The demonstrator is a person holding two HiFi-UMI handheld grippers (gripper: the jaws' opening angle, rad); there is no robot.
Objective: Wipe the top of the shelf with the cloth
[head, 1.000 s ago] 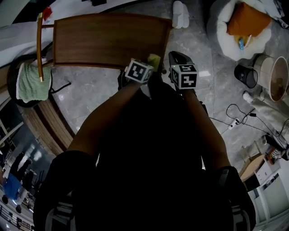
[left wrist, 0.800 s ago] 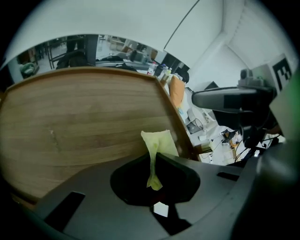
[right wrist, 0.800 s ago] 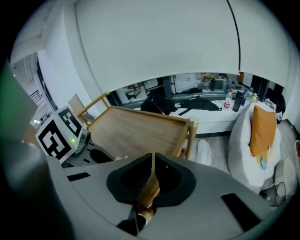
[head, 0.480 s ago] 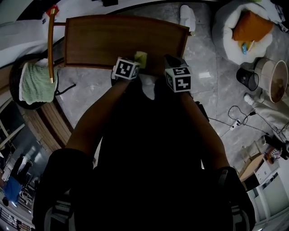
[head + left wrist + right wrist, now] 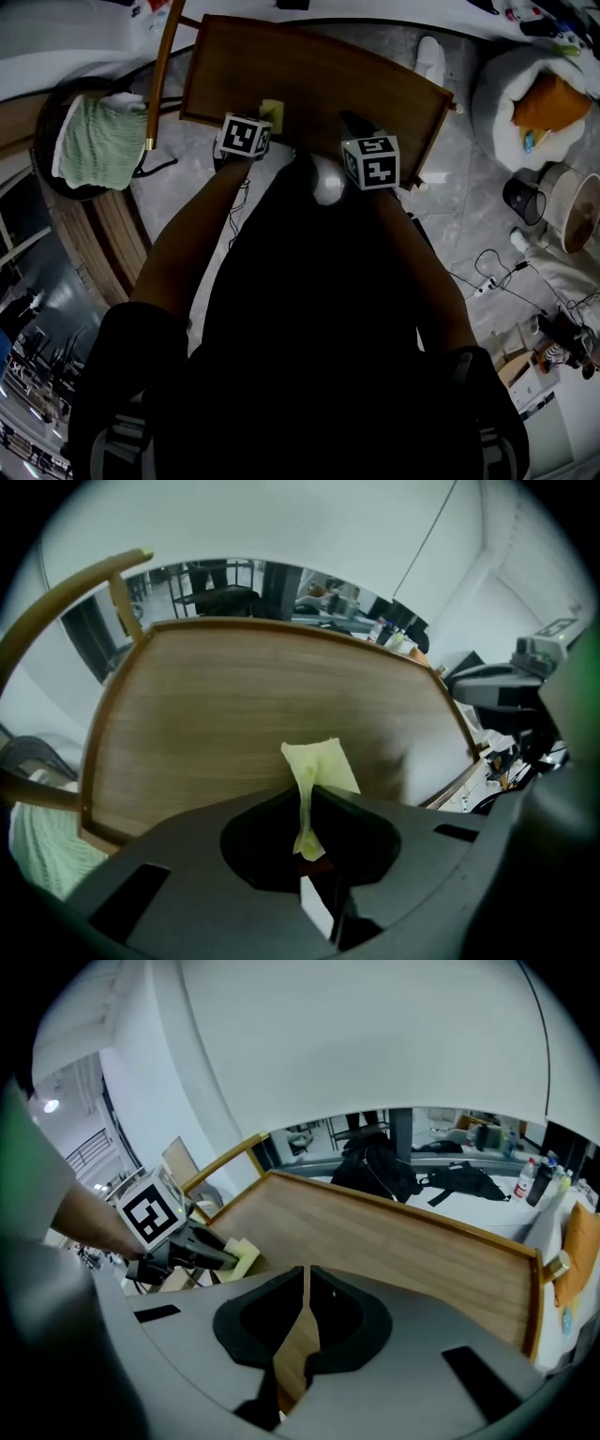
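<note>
The grey tiled floor (image 5: 469, 187) lies on all sides of the shelf (image 5: 309, 80). The shelf is a brown wooden board with a raised rim, and its top is bare wood apart from the items listed below. The person (image 5: 309, 356) stands at the shelf's near edge, with both forearms reaching toward it.

Off the shelf's right end, a white cushion (image 5: 511, 80) rests on the floor. Off the shelf's left end, a green towel (image 5: 98, 141) lies on a dark round seat. A curved wooden rail (image 5: 159, 66) rises between that seat and the shelf.

The right tool (image 5: 349, 117) is held over the shelf's near edge, toward the right half. In the right gripper view, its jaws are brought together with only a thin slit between the tips and nothing held in them (image 5: 307, 1283). Shelf wood (image 5: 394, 1241) shows beyond them.

The left tool (image 5: 265, 122) is at the shelf's near edge, toward the left half. In the left gripper view, its jaws are clamped on the cloth (image 5: 307, 803). The right gripper view shows the left tool (image 5: 223, 1258) from the side, at the shelf's near left corner.

The cloth (image 5: 272, 112) is small, pale yellow and folded. One end is pinched in the left tool, and the free end (image 5: 321, 761) extends past the tips over the shelf top (image 5: 234, 696), just inside the near edge. Contact between the cloth (image 5: 240, 1254) and the wood cannot be confirmed.
</note>
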